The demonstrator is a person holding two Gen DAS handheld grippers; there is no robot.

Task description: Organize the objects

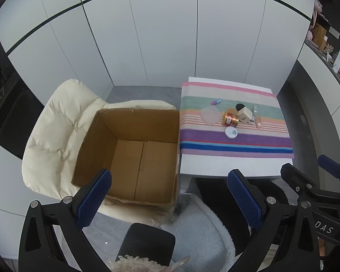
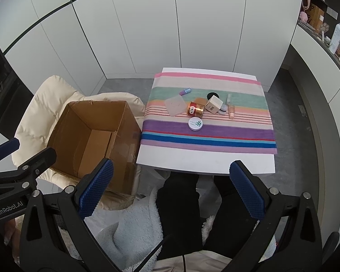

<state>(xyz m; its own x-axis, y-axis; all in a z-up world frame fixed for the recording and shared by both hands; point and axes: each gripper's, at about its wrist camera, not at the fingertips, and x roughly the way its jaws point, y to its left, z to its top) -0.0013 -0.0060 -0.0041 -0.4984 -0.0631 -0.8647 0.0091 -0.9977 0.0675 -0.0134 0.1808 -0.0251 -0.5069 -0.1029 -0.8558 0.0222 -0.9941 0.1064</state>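
matt cardboard box, glossy gold tin

White letters reading "GenRobot.AI" run along the black body of the left gripper where it shows at the edge of the right wrist view. On the right gripper, seen from the left wrist view, only "DAS" can be made out in pale capitals. Far to the left, a dark panel carries "A7" in grey. The round white tin on the table has a green starburst emblem with small print beside it, too small to read.
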